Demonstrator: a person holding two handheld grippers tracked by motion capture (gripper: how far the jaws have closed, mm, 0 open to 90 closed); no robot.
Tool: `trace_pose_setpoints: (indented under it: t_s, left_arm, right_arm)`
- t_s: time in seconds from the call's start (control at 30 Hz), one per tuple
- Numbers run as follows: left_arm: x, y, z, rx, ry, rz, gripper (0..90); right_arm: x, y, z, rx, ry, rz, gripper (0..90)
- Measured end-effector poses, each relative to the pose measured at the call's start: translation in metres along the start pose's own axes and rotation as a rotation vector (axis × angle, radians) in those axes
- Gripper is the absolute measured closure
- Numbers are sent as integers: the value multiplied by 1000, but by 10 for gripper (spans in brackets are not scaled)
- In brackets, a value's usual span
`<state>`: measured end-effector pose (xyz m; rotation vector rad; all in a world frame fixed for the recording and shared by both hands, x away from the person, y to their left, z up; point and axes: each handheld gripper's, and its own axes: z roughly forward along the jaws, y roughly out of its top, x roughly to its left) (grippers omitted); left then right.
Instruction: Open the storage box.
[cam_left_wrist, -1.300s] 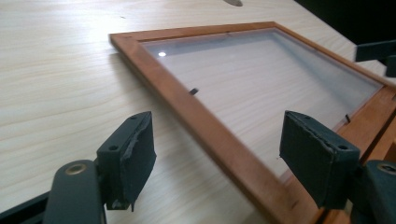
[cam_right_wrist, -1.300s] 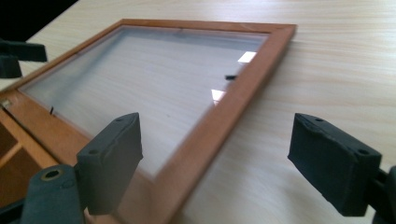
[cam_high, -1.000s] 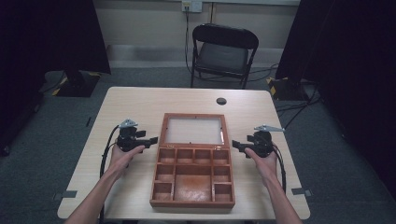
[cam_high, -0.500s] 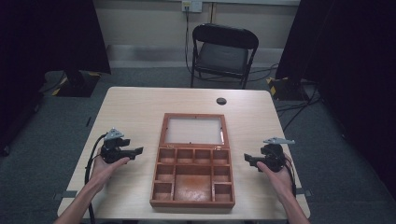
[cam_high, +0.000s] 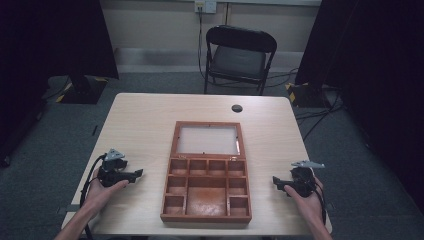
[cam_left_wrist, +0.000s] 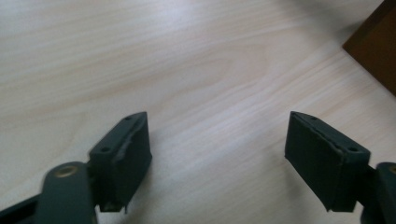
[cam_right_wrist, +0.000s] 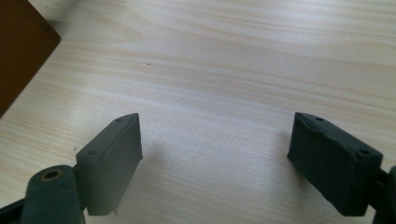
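Bright worktop, dark room
Light shines on the worktop (cam_high: 150, 120); the sides are black, and close-up pictures look soft.

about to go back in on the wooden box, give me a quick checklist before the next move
1. Left gripper open, nothing between its jaws: ok.
2. Right gripper open, nothing between its jaws: ok.
3. Both grippers apart from the wooden box, one on each side: ok.
4. Lid lying open flat behind the compartments: ok.
5. Compartments free of loose items: looks ok from the high view.
6. Table bare beside the box, only a small dark round thing near the far edge: ok.
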<state>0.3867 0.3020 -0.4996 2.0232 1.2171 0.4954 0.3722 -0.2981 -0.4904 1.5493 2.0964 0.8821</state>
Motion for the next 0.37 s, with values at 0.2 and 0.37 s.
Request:
trace_pose_setpoints:
  t_s: [0.2, 0.37]
  left_arm:
    - [-5, -2, 1, -9, 40, 13, 191]
    - [-5, -2, 1, -9, 44, 11, 190]
  right_arm:
    - [7, -9, 6, -64, -64, -33, 97]
    - [8, -9, 6, -63, -70, -28, 92]
